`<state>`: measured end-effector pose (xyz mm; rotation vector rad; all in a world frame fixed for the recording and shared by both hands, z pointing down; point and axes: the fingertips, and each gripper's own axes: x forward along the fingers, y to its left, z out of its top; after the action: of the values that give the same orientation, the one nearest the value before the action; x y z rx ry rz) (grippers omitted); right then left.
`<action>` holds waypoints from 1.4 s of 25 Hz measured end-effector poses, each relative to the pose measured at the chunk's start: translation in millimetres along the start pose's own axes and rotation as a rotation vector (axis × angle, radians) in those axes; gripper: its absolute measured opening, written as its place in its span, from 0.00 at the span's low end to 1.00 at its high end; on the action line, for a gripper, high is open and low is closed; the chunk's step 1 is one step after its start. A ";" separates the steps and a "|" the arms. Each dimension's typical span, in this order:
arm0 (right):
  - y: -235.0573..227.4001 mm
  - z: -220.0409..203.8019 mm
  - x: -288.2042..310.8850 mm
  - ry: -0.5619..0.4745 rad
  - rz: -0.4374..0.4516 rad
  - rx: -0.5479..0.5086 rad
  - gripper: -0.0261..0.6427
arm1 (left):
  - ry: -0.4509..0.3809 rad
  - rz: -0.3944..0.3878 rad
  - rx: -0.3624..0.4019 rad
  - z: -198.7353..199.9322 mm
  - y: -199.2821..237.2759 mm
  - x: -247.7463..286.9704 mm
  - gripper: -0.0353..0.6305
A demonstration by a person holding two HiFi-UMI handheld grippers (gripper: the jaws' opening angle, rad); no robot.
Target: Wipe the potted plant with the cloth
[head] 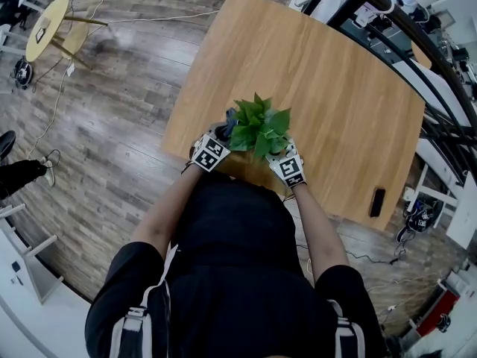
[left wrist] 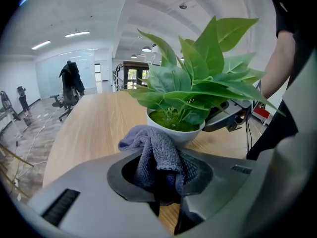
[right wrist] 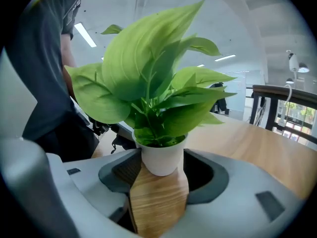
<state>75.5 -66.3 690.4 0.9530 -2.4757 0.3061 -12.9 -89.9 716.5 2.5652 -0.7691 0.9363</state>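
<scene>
The potted plant (head: 257,127), broad green leaves in a small white pot (right wrist: 160,158), stands near the front edge of the wooden table (head: 335,103). My left gripper (head: 222,136) is at the plant's left, shut on a bunched grey cloth (left wrist: 154,155). The cloth's top fold lies just short of the pot's rim (left wrist: 174,133). My right gripper (right wrist: 161,166) is at the plant's right, and its jaws close on the pot's two sides. In the left gripper view the right gripper (left wrist: 232,119) shows behind the leaves.
A dark phone (head: 378,201) lies near the table's right front edge. A black railing (head: 417,43) runs past the table's far right side. A small round yellow table (head: 46,27) stands on the wood floor at far left.
</scene>
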 end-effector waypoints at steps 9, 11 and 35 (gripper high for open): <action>9.1 9.7 8.9 -0.038 0.014 0.030 0.41 | -0.006 -0.011 -0.015 -1.0 -2.3 -5.5 0.23; 9.7 11.5 8.6 -0.043 -0.006 0.037 0.41 | -0.013 -0.015 -0.019 -1.6 -5.6 -6.7 0.22; 12.1 4.2 4.9 -0.018 0.061 -0.016 0.41 | -0.034 0.003 -0.077 -6.1 -0.2 -6.5 0.22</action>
<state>62.6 -61.7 688.7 0.8782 -2.5234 0.2987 -20.0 -84.5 716.6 2.5198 -0.8020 0.8496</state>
